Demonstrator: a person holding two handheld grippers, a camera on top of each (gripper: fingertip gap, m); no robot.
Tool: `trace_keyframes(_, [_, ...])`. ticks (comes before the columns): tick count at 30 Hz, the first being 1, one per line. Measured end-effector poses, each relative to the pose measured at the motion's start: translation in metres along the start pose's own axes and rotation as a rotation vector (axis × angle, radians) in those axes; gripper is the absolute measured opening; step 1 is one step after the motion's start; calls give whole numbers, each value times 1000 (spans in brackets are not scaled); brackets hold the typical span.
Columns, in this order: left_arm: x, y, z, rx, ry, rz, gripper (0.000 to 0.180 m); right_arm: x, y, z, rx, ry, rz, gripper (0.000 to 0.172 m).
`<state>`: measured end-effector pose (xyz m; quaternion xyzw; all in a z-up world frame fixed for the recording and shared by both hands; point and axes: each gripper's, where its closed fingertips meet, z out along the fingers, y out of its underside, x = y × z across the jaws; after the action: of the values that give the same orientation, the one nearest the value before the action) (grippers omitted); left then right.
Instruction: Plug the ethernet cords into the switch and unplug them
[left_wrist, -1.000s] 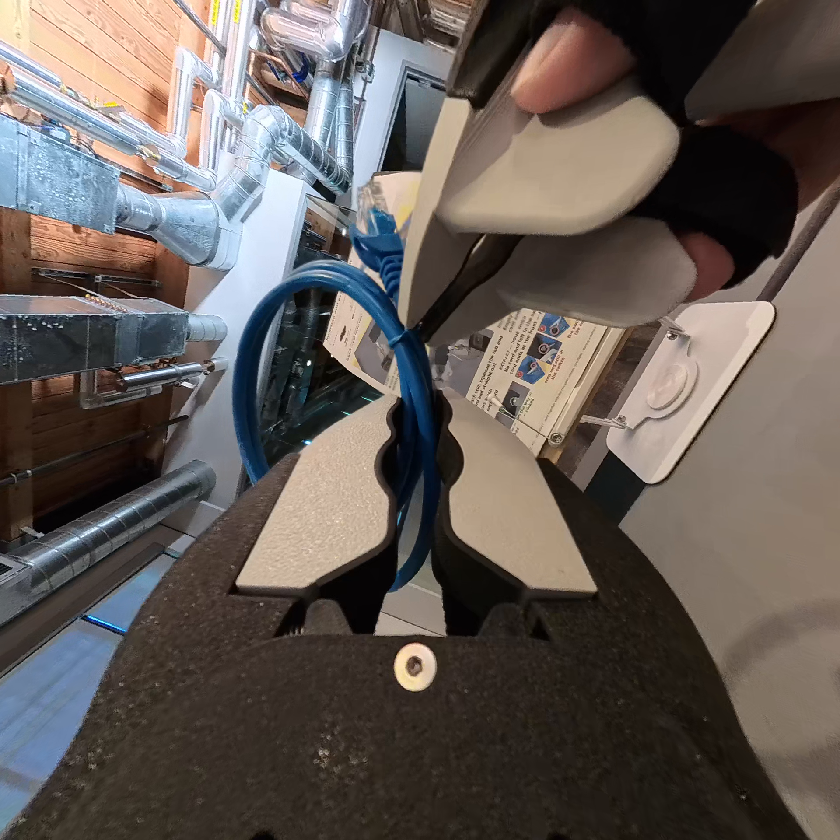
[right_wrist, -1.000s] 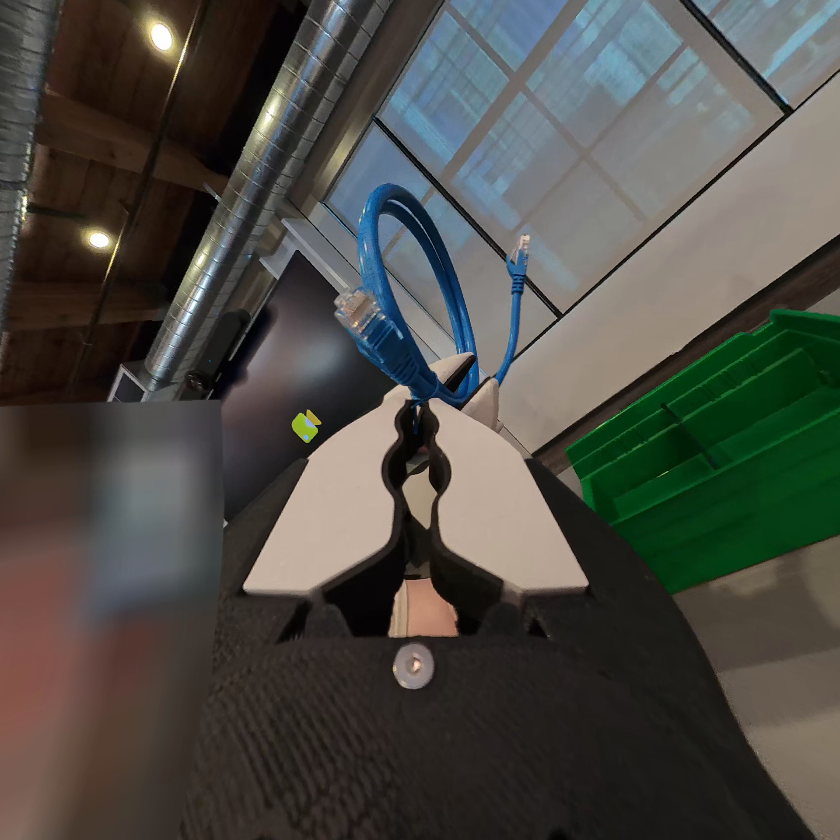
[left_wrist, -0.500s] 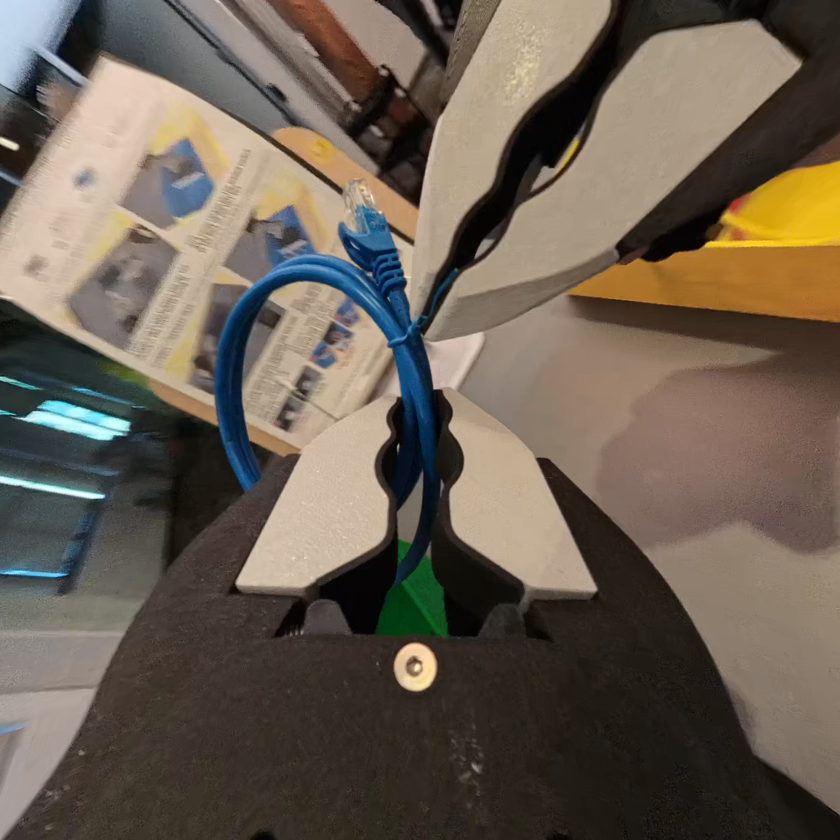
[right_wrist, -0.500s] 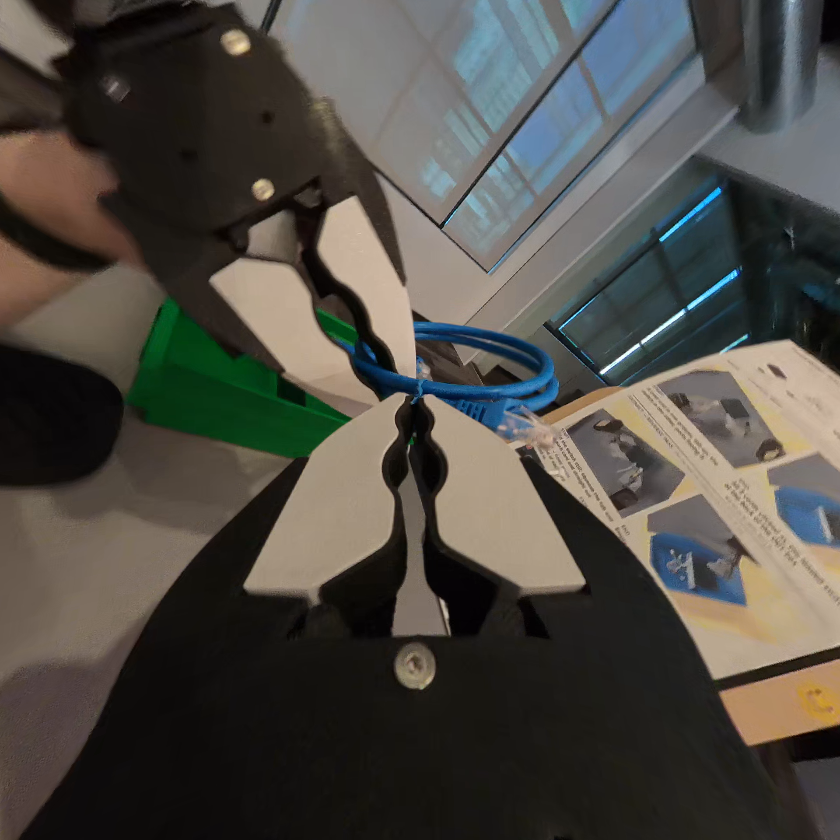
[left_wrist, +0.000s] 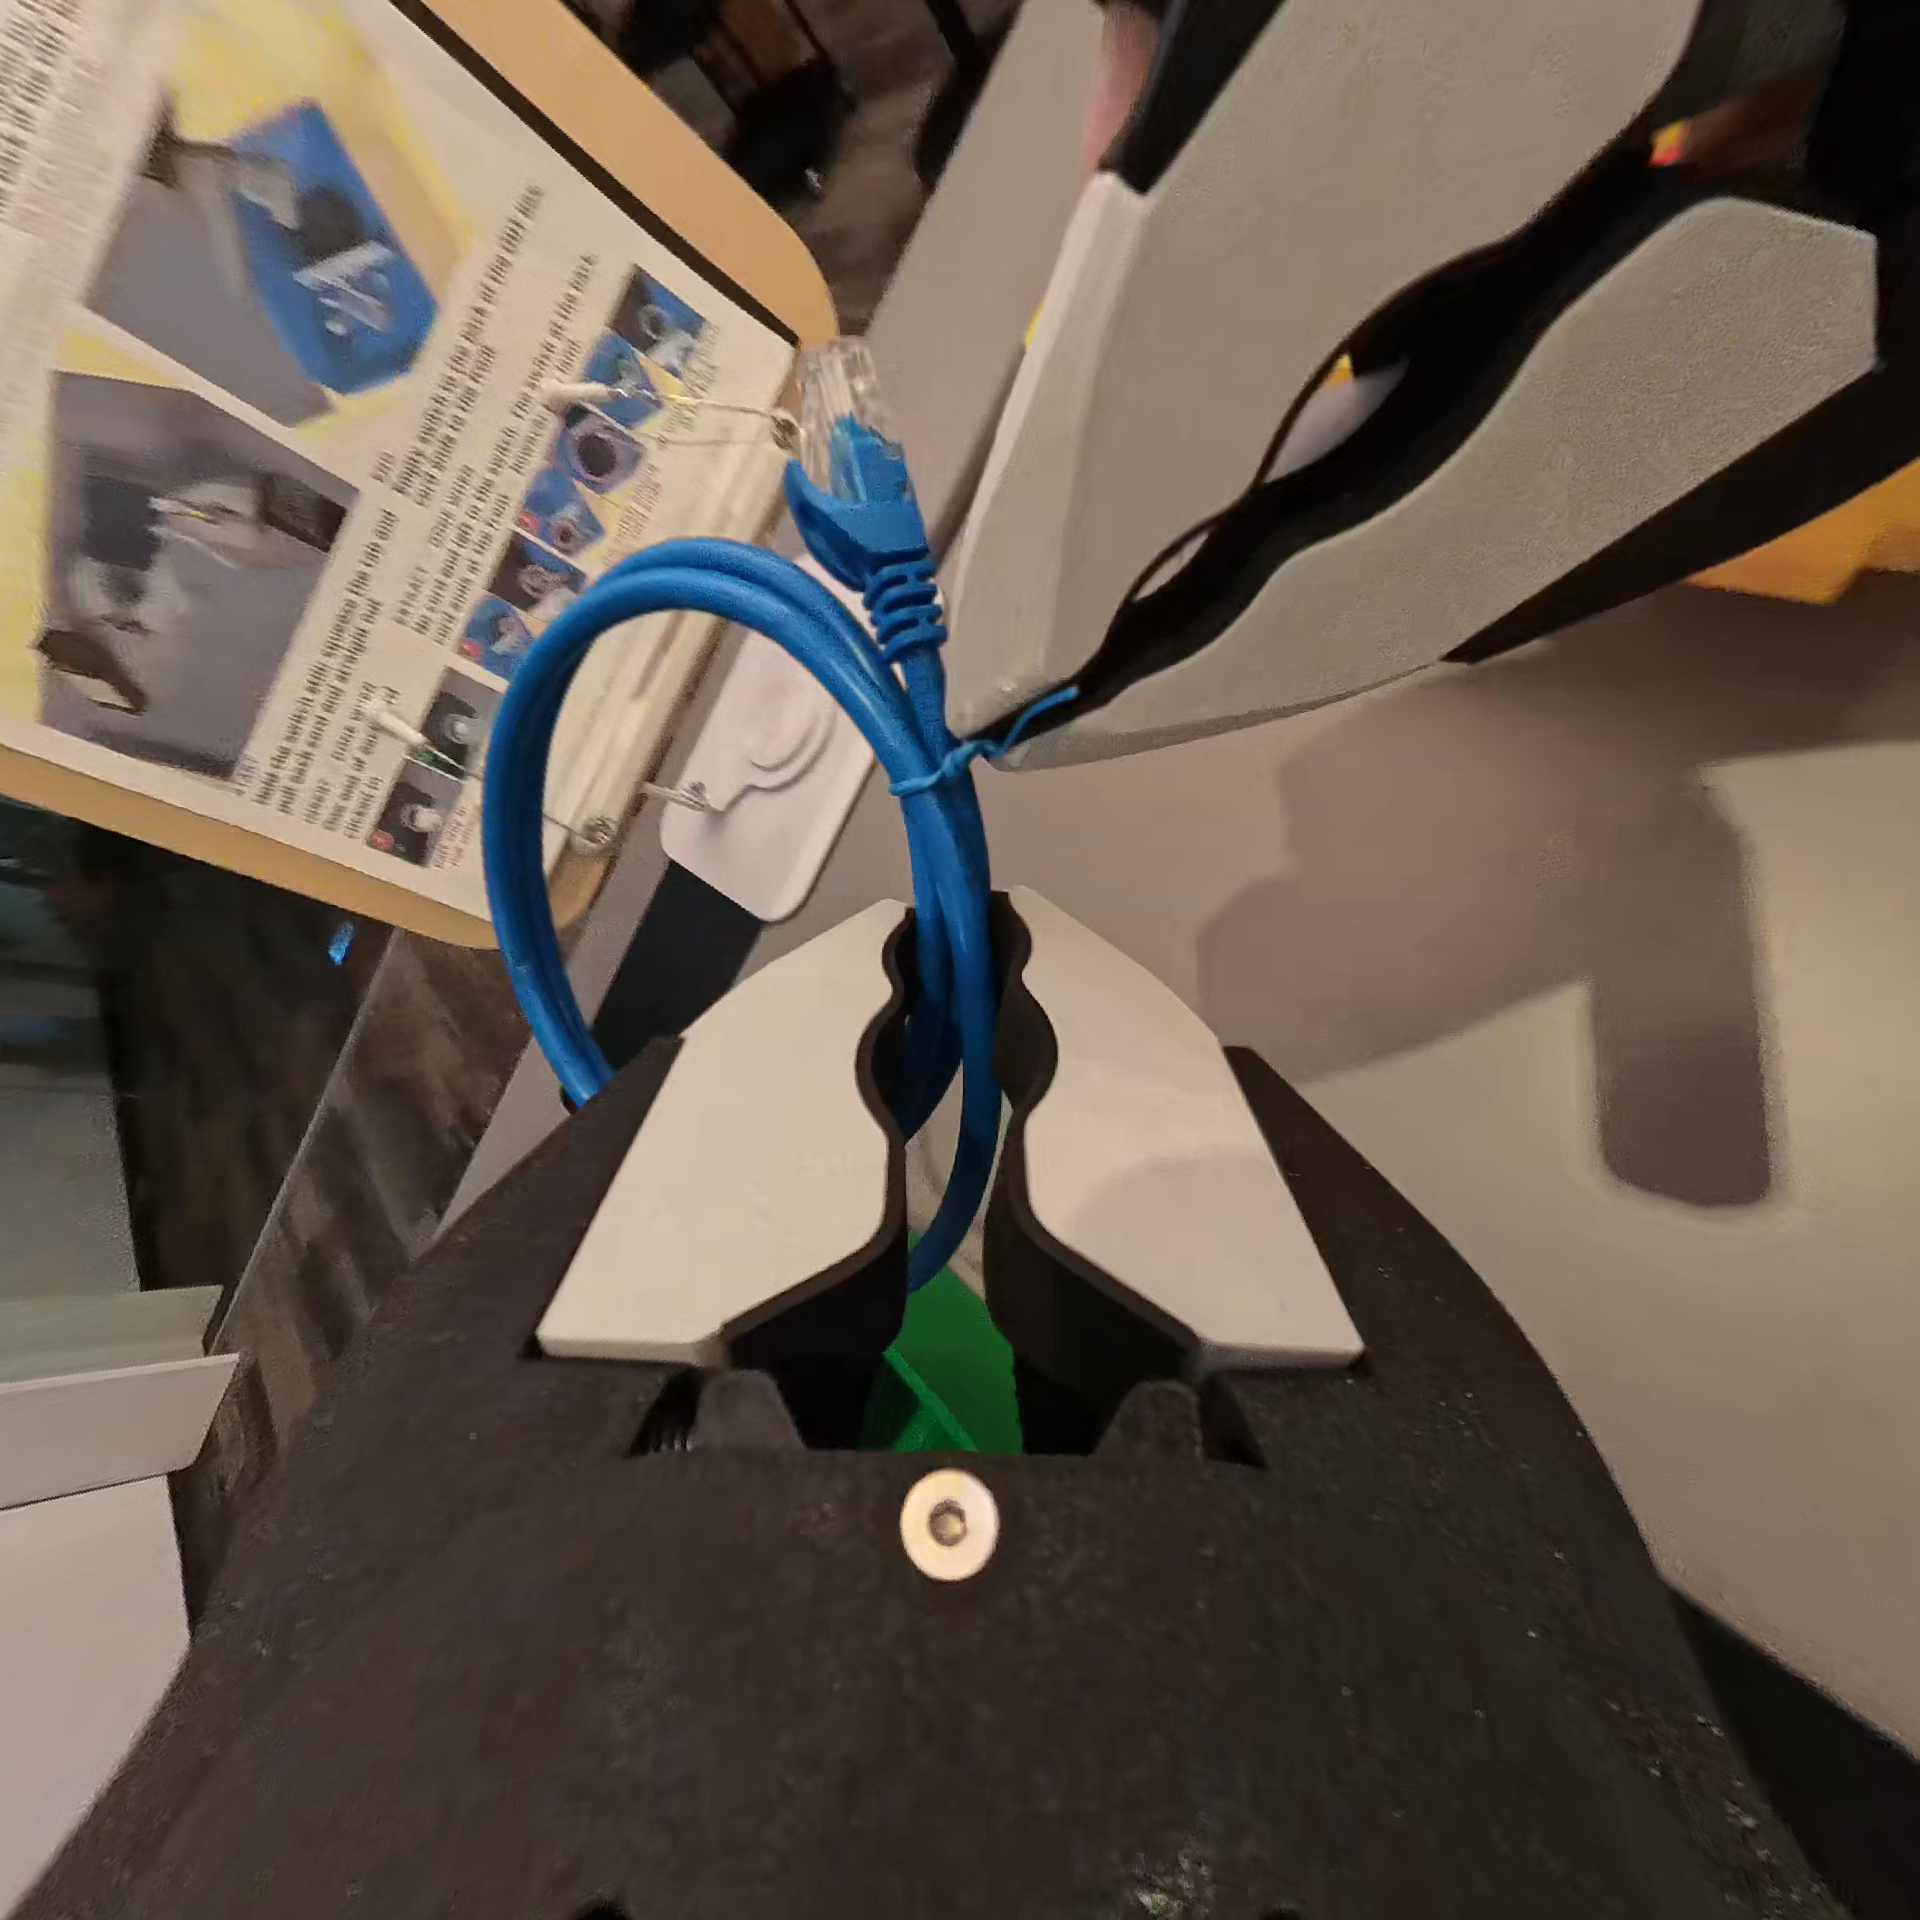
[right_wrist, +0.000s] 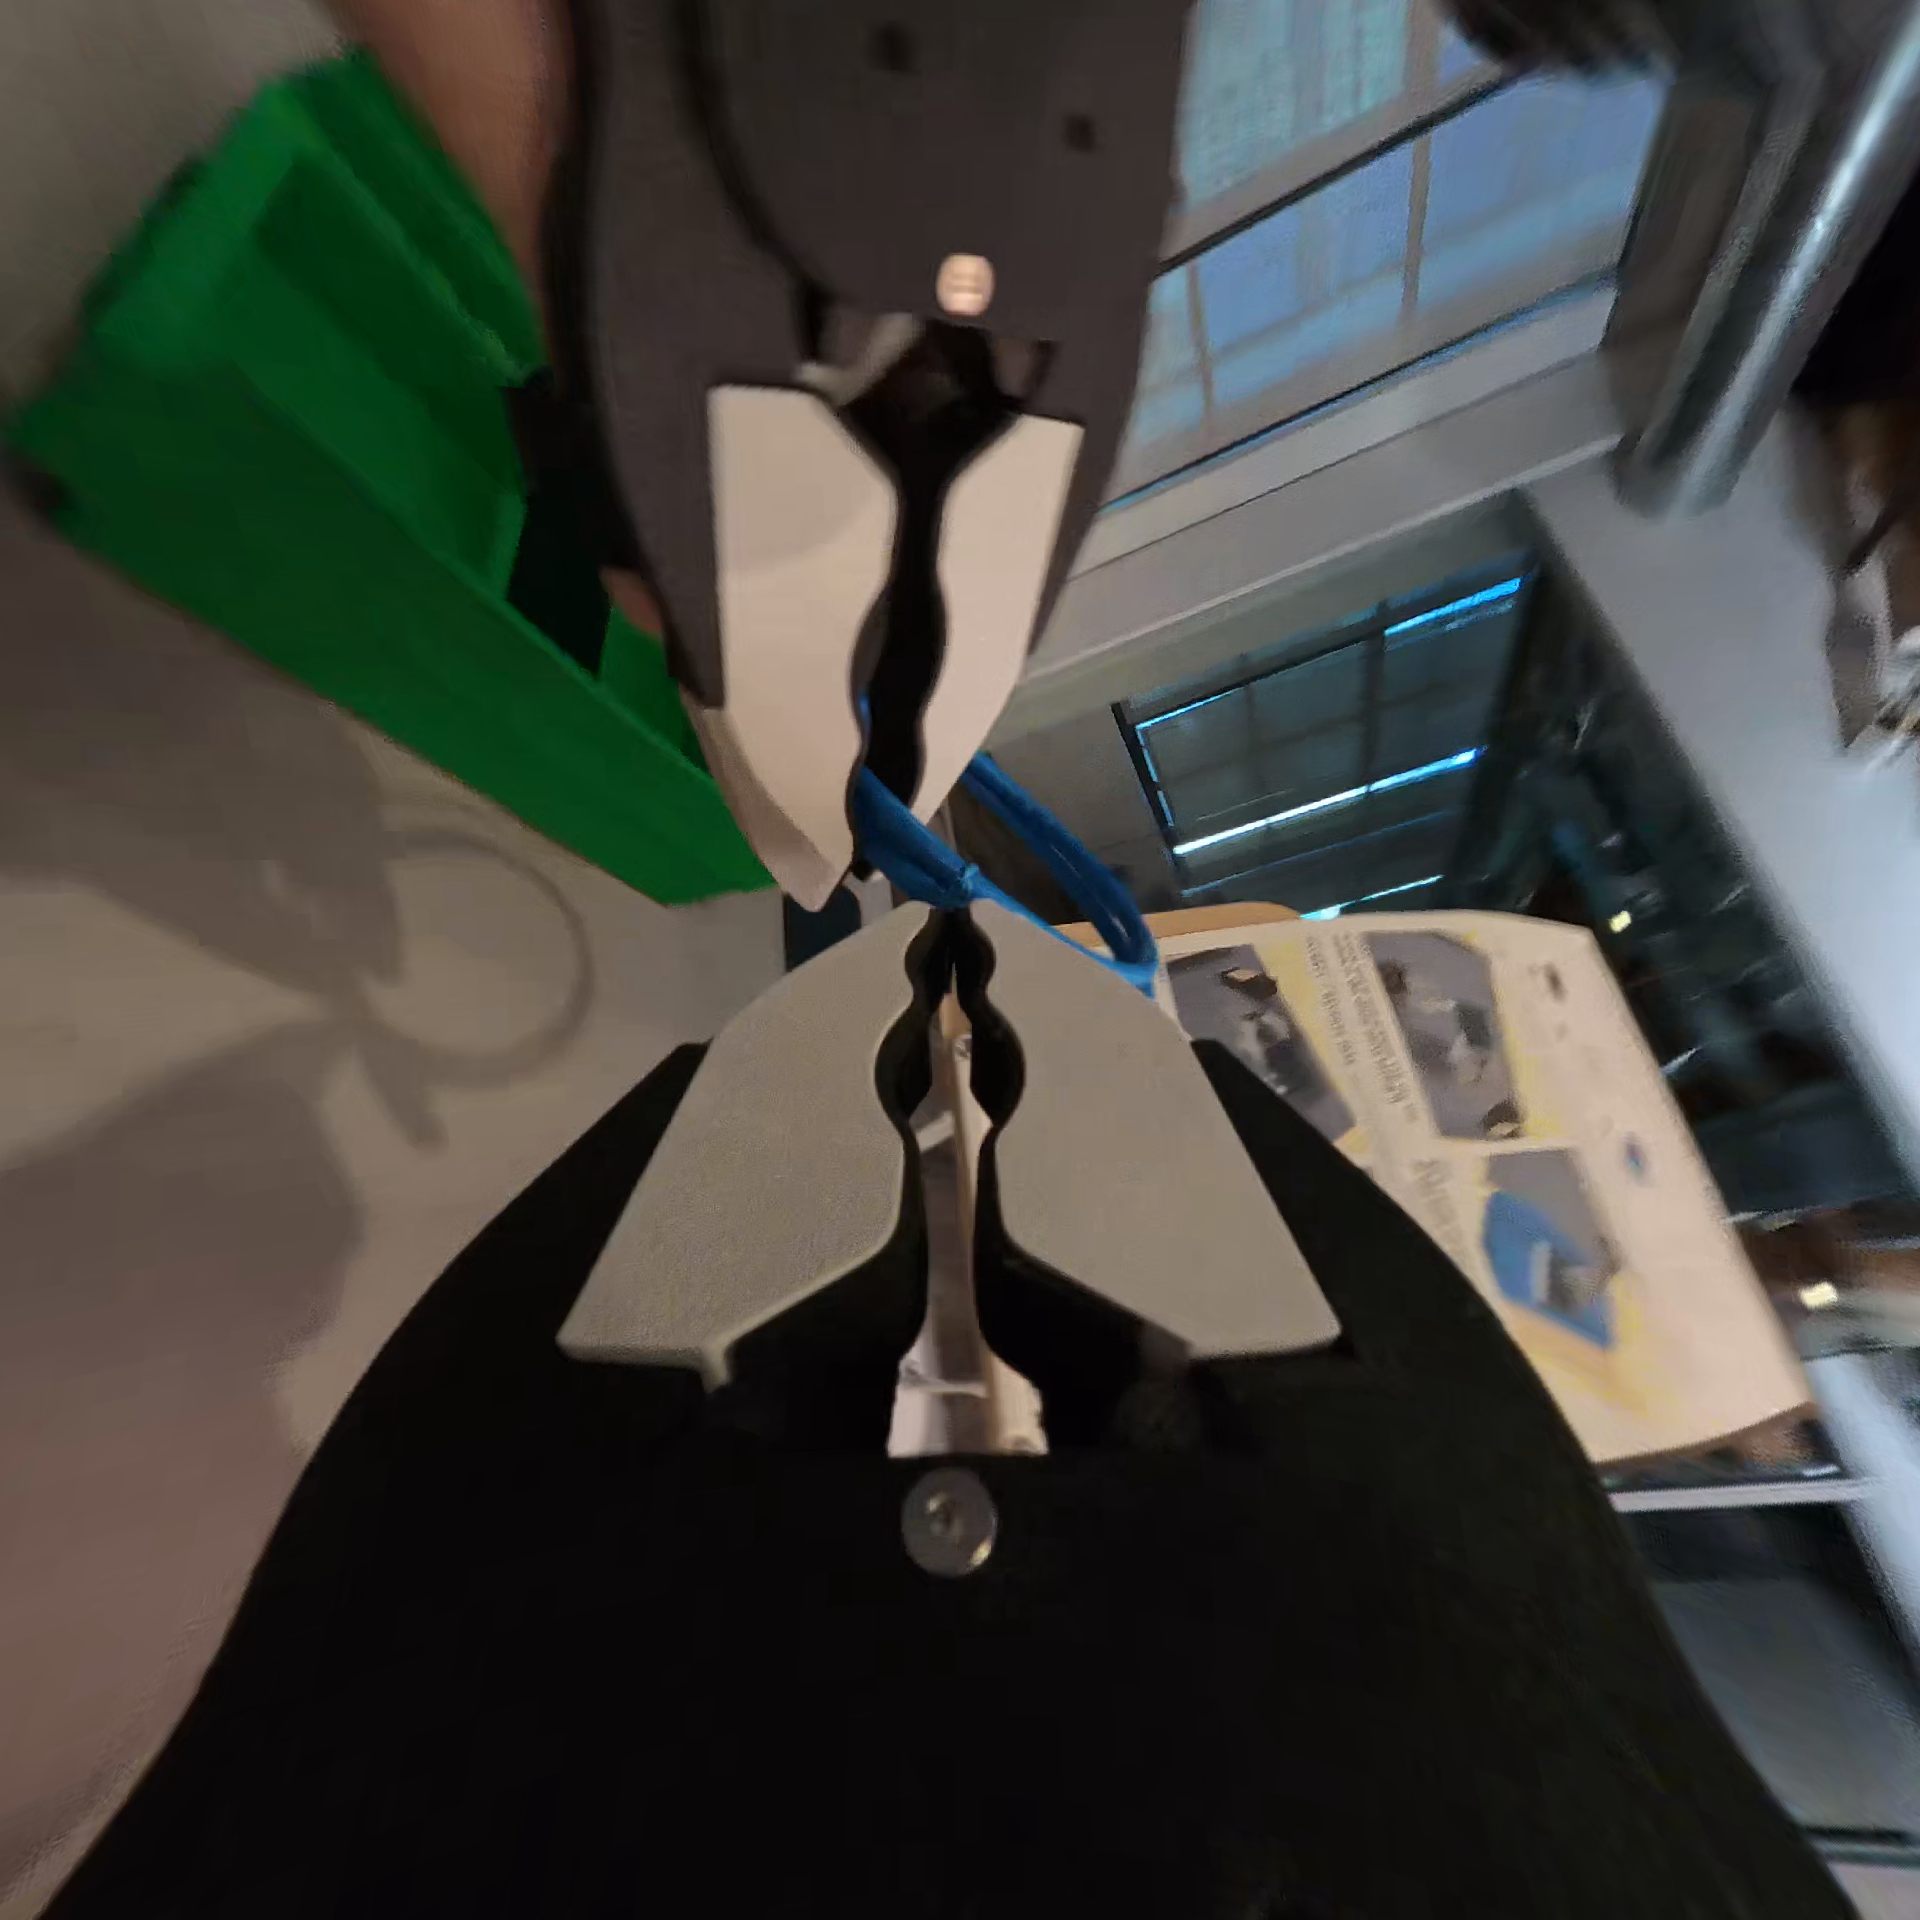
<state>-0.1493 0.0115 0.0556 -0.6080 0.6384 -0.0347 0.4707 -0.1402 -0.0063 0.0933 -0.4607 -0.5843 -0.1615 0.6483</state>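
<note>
A coiled blue ethernet cord (left_wrist: 540, 831) with a clear plug (left_wrist: 847, 416) is bound by a thin blue twist tie (left_wrist: 935, 774). My left gripper (left_wrist: 958, 920) is shut on the bundled strands of the cord and holds it in the air. My right gripper (left_wrist: 1013, 732) comes in from the upper right, and its tips pinch the loose end of the tie. In the right wrist view my right gripper (right_wrist: 951, 920) is shut on the tie at the knot. There the left gripper (right_wrist: 862, 842) points down at it from above with the cord (right_wrist: 1070, 873) between its fingers. No switch is in view.
A printed instruction sheet on a wooden board (left_wrist: 260, 416) stands behind the cord; it also shows in the right wrist view (right_wrist: 1455, 1143). A green bin (right_wrist: 312, 520) sits on the grey table (left_wrist: 1455, 935). A white bracket plate (left_wrist: 758, 790) holds the board. The left gripper's tips are roughly 4 cm from the right gripper's.
Both grippers have swung together from facing the ceiling and windows towards the table and the board. The cord stays in the left grip and the right tips stay closed at the tie.
</note>
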Motion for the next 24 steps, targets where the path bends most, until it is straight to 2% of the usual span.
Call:
trace_keyframes(4, [-25, -12, 2, 70, -179, -28, 11, 18, 8, 1, 31, 23, 295, 17])
trace_keyframes(5, [-30, -13, 3, 80, -217, -29, 11, 19, 9, 3, 33, 16, 347, 24])
trace_keyframes(7, [-34, -13, 6, 85, -255, -21, 11, 18, 9, 7, 42, 2, 423, 25])
trace_keyframes(12, [-37, -10, 10, 73, -267, -33, 11, 13, 12, 14, 40, -14, 481, 24])
trace_keyframes(19, [-39, -19, 5, 139, -285, -44, 11, 25, 5, 11, 151, -10, 674, 14])
trace_keyframes(24, [-40, -32, -5, 241, -281, -76, 11, 28, -2, 7, 140, 18, 621, 9])
